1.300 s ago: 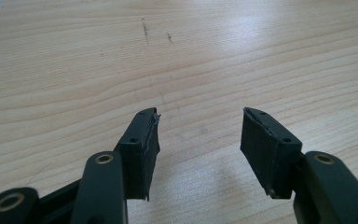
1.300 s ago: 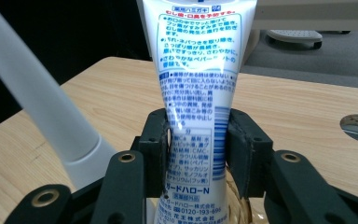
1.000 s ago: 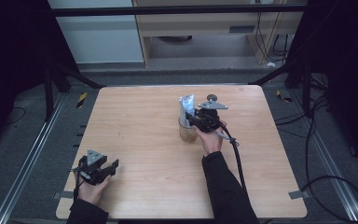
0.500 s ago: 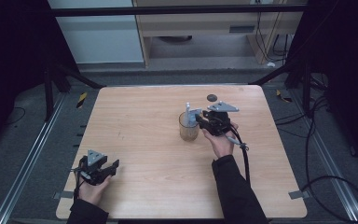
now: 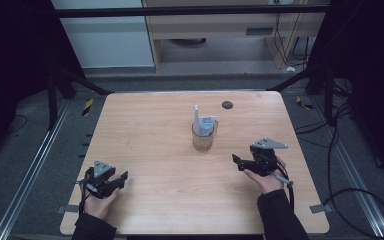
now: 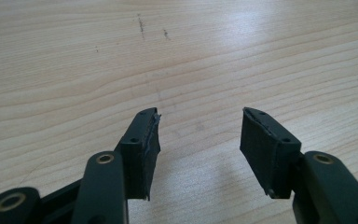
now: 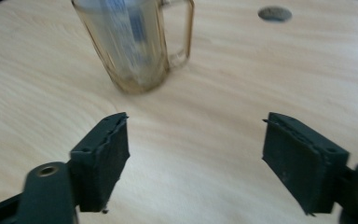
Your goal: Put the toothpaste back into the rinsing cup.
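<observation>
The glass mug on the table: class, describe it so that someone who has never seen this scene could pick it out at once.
Start at the light wooden table and look just beyond its middle. There stands the glass mug, upright, see-through, with a handle on one side. It is the one container on the table, and a white and blue tube sticks up out of it, unlike the flat dark disc lying farther back.

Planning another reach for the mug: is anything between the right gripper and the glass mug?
Nothing visible. Bare table lies between the open right gripper and the glass mug, which holds a tube.
</observation>
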